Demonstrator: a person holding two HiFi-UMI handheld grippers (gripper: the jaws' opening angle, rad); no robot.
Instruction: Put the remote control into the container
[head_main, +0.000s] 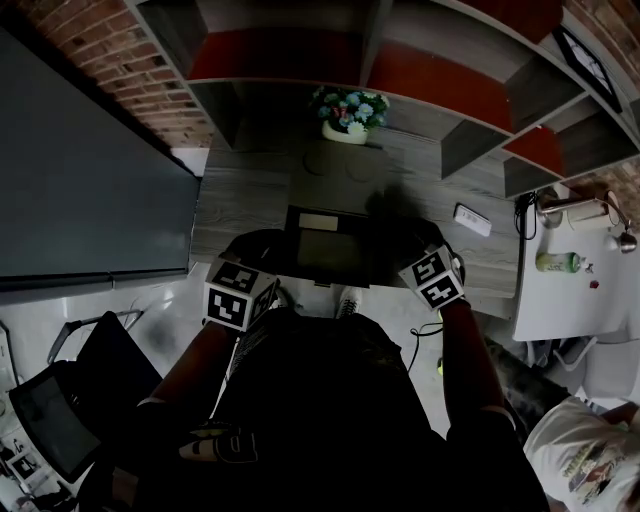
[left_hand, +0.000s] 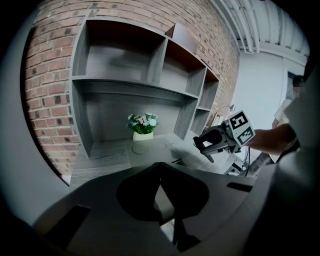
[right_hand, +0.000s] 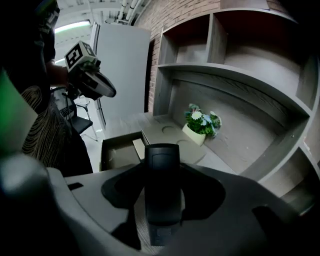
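Two grippers: the right gripper (left_hand: 206, 144) pinches one black remote (right_hand: 161, 185), held near and right of the one box (right_hand: 120, 150). The left gripper (left_hand: 160, 170) is pressed together, empty. One flowerpot (head_main: 348, 118) stands far. Only the head view shows a white remote (head_main: 472, 220) lying right on the desk (head_main: 240, 200).

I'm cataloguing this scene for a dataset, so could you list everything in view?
grey wooden desk with shelves: one, grey, against the brick wall.
black plastic remote control: one, black, upright between the right gripper's jaws.
open brown cardboard box: one, brown, at the desk's front edge.
slim white remote control: one, white, lying on the desk right of the box.
white pot of flowers: one, white pot, at the desk's back.
green plastic bottle: one, green, on the white side table.
right gripper: one, grey, shut on the black remote.
left gripper: one, grey, shut, empty.
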